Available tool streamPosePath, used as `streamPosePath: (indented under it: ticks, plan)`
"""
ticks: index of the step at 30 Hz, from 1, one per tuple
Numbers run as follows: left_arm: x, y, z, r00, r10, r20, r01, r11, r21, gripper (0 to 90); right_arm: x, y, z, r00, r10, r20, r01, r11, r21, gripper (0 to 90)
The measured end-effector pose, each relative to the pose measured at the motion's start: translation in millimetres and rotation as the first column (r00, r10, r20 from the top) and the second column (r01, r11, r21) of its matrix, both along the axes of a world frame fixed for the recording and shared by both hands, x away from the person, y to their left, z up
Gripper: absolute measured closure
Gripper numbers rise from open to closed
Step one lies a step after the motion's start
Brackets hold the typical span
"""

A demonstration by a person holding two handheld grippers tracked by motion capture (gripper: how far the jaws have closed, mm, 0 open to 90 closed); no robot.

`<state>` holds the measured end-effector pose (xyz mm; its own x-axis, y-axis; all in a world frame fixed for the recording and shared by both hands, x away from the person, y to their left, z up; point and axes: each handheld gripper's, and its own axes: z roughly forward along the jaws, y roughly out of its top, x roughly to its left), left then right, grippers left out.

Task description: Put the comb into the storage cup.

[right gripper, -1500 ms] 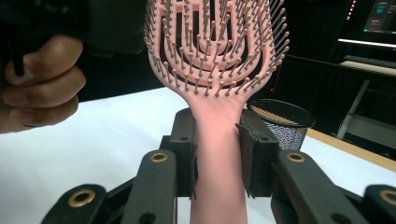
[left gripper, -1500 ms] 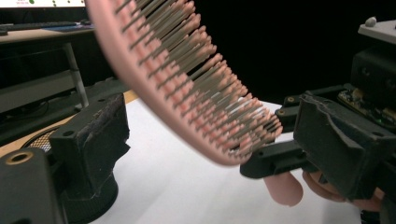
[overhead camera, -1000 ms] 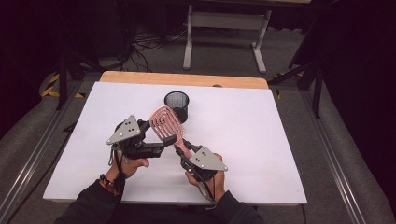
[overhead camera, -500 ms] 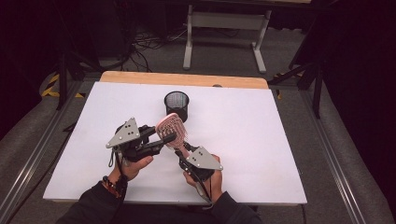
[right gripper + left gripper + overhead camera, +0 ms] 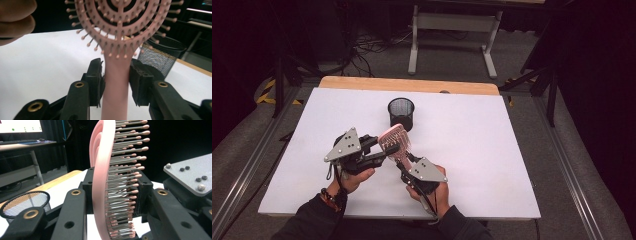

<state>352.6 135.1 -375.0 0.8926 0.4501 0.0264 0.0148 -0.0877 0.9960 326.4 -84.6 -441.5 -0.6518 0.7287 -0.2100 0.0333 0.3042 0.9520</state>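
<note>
Item: pink hairbrush [image 5: 395, 143], held above the bench [image 5: 492, 150] near its middle, head up toward the far edge, handle running back toward the person.
Left tool [image 5: 115, 195]: jaws just closed, clamped across the brush head, pad against the bristles.
Right tool [image 5: 116, 82]: jaws just easing apart about the handle; left pad close, right pad apart.
Mesh cup [image 5: 401, 113]: just beyond the head, along the brush's long axis; left tool nearer.
</note>
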Motion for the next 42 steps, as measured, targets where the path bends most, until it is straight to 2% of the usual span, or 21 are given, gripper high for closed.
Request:
streamPosePath:
  ticks: [11,18,23,30,33,39,42]
  plan:
    - [2.3,8.1,1.2,0.9997,0.023,0.010,-0.022,0.9997,-0.010,63.8,-0.1,1.2,-0.1,0.9990,0.041,-0.019,-0.042,0.9990,-0.015,51.1]
    - [3.7,11.4,1.8,0.9995,0.032,0.009,-0.032,0.9995,-0.007,63.8,0.8,0.9,-0.8,0.9990,0.041,-0.016,-0.041,0.9987,-0.030,41.7]
    - [4.8,15.1,1.6,0.9991,0.041,0.003,-0.041,0.9991,-0.010,63.8,-1.2,-0.3,-0.9,0.9993,0.036,0.014,-0.035,0.9977,-0.057,40.5]
    - [6.5,19.7,2.2,0.9984,0.056,0.009,-0.056,0.9984,-0.015,63.8,0.5,-5.6,1.4,0.9987,0.050,0.012,-0.048,0.9956,-0.080,34.8]
    - [7.5,21.6,2.0,0.9982,0.059,0.007,-0.059,0.9981,-0.016,63.8,2.2,-9.3,2.8,0.9986,0.053,0.007,-0.052,0.9955,-0.080,33.2]
    - [8.3,28.3,2.2,0.9979,0.065,0.009,-0.065,0.9977,-0.019,63.8,2.4,-16.3,6.3,0.9988,0.035,0.033,-0.032,0.9961,-0.082,32.3]
    - [8.9,30.7,2.0,0.9977,0.068,0.007,-0.068,0.9975,-0.019,63.8,3.1,-18.8,7.0,0.9991,0.031,0.030,-0.029,0.9966,-0.078,31.7]
